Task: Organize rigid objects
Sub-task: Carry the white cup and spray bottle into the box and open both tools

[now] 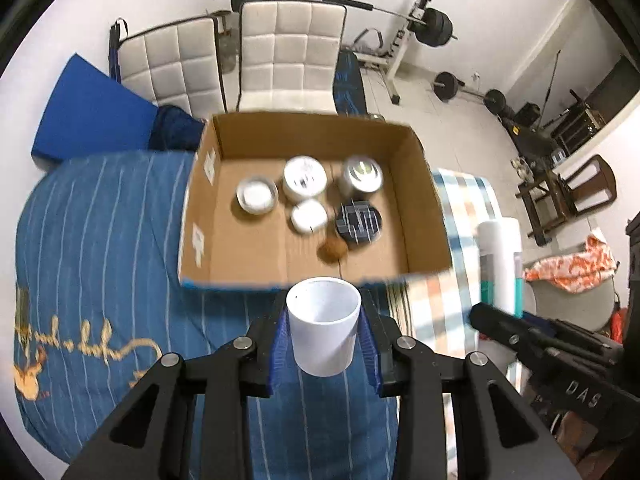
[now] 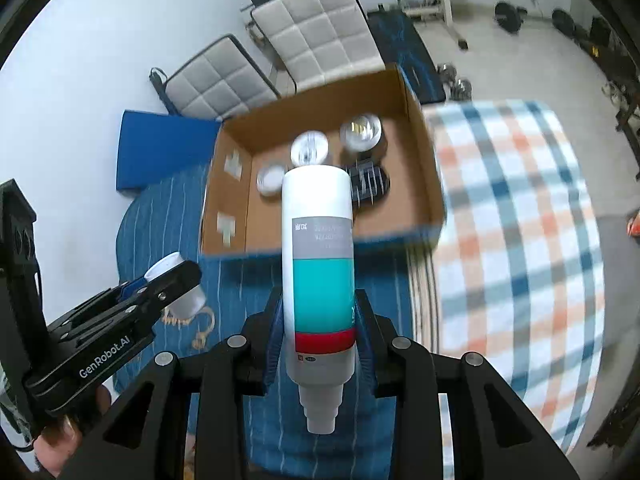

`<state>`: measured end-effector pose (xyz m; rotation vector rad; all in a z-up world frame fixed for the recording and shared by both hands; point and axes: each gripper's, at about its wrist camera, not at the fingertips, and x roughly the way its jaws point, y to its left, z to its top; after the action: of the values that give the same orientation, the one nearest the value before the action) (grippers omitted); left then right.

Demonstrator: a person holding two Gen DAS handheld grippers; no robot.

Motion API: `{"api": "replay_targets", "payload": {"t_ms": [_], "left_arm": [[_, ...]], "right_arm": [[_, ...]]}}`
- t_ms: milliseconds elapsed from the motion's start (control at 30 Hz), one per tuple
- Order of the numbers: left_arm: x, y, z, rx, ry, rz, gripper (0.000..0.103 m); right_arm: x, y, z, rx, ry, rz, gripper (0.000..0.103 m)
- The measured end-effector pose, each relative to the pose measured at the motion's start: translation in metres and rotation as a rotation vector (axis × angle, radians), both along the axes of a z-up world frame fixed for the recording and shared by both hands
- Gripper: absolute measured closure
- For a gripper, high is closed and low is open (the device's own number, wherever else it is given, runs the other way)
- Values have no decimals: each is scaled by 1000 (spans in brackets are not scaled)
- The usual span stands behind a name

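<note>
The left claw [image 1: 324,340] grips a white cup [image 1: 323,330] upright; the right claw [image 2: 318,332] clamps a white bottle [image 2: 318,264] near its neck. Both hang short of the cardboard box [image 1: 424,184] ahead, probably for loading beside its jars [image 1: 304,178].

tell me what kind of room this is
Probably a spare room in a home, doubling as a gym: a barbell on its rack by the wall, a bed with a blue striped cover, and two white quilted chairs.
</note>
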<state>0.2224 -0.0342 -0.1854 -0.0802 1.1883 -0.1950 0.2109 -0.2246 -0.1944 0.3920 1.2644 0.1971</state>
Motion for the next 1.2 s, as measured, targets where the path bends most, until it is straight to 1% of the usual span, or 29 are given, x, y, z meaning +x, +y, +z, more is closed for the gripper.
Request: {"api": "replay_targets", "payload": {"t_ms": [100, 233, 333, 400, 533, 600, 633, 733, 867, 900, 1000, 1133, 1200], "left_arm": [[27, 5, 0, 16, -16, 12, 74], [63, 13, -11, 36, -7, 32, 74], [89, 19, -25, 55, 11, 46, 74], [102, 22, -37, 69, 27, 53, 74], [129, 28, -70, 96, 90, 64, 74], [141, 30, -92, 103, 137, 64, 74], [148, 31, -106, 112, 168, 65, 74], [158, 34, -139, 125, 236, 70, 74], [171, 39, -188, 123, 358, 79, 74], [173, 40, -195, 128, 374, 79, 74], [178, 40, -215, 146, 413, 77, 74], [181, 39, -225, 158, 431, 77, 73], [183, 38, -229, 165, 431, 77, 73]], "right_arm": [[29, 2, -7, -41, -22, -11, 68], [72, 4, -26, -107, -9, -22, 68], [102, 8, -51, -153, 22, -34, 68], [121, 11, -74, -186, 49, -35, 68], [152, 20, -118, -250, 117, -27, 68], [166, 26, -140, -289, 146, -19, 68], [171, 28, -150, -313, 161, -20, 68], [183, 33, -175, -361, 194, -18, 68], [193, 41, -195, -443, 230, -5, 68], [195, 42, -199, -457, 237, -2, 68], [201, 43, -213, -501, 265, -1, 68], [208, 36, -227, -532, 296, -18, 68], [210, 36, -228, -543, 304, -17, 68]]}}
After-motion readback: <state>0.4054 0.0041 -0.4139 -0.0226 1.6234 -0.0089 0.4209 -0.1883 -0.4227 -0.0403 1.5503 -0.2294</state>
